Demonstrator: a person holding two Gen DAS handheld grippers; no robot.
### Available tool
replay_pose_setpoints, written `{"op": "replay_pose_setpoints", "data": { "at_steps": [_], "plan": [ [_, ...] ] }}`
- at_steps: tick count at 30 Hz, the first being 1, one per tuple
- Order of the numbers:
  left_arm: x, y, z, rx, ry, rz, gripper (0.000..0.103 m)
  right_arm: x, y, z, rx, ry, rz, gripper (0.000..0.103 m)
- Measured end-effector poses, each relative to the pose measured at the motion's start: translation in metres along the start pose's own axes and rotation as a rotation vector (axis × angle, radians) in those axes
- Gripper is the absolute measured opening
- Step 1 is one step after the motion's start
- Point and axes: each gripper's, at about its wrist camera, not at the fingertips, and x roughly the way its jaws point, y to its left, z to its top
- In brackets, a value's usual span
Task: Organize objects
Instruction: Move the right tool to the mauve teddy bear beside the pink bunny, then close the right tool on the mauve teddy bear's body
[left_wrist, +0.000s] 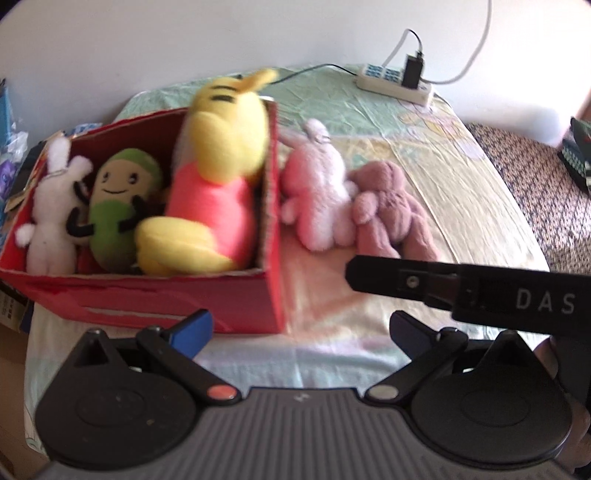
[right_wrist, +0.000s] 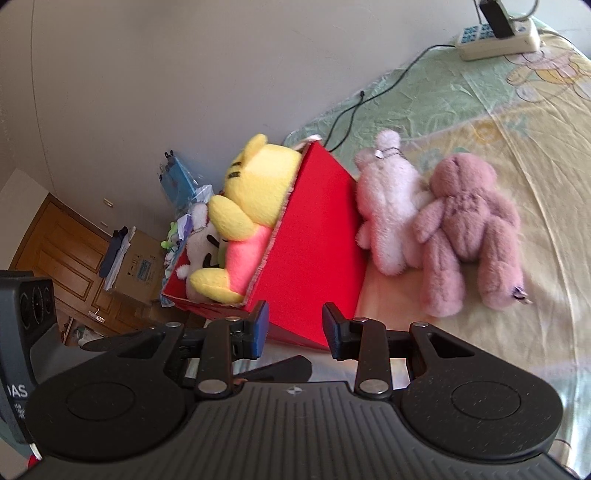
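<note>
Both grippers hang empty near the red box (left_wrist: 184, 295): left gripper (left_wrist: 301, 328) fingers wide, right gripper (right_wrist: 295, 326) narrower. Beyond, beside the box, lie a pink bunny (right_wrist: 391, 210) and mauve bear (right_wrist: 465, 229); best pinch one torso, then lift clear over the box wall.

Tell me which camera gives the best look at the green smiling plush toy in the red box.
The left wrist view: the green plush faces the camera inside the red box, smile and arms clear, between the white bunny and yellow bear. In the right wrist view the bear hides it almost entirely.
</note>
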Motion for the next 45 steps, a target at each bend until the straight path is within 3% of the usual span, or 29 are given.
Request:
{"op": "replay_pose_setpoints", "data": {
  "at_steps": [8,20,33,38,45],
  "plan": [
    [0.02,-0.038,-0.005,0.082,0.051,-0.035,0.101,-0.015,-0.035,-0.009,0.068,0.015,-0.049,0.037],
    [0.059,-0.071,0.006,0.151,0.096,-0.1,0.101,-0.037,-0.081,0.0,0.142,-0.042,-0.133,0.038],
    [0.103,-0.062,0.037,0.087,0.029,-0.196,0.095,-0.016,-0.118,0.026,0.158,-0.046,-0.223,0.039],
    [0.119,-0.057,0.047,0.084,0.03,-0.217,0.081,0.0,-0.127,0.032,0.178,-0.017,-0.222,0.039],
    [0.134,-0.045,0.054,0.043,0.049,-0.294,0.083,0.016,-0.133,0.041,0.17,0.02,-0.226,0.039]
  ]
}}
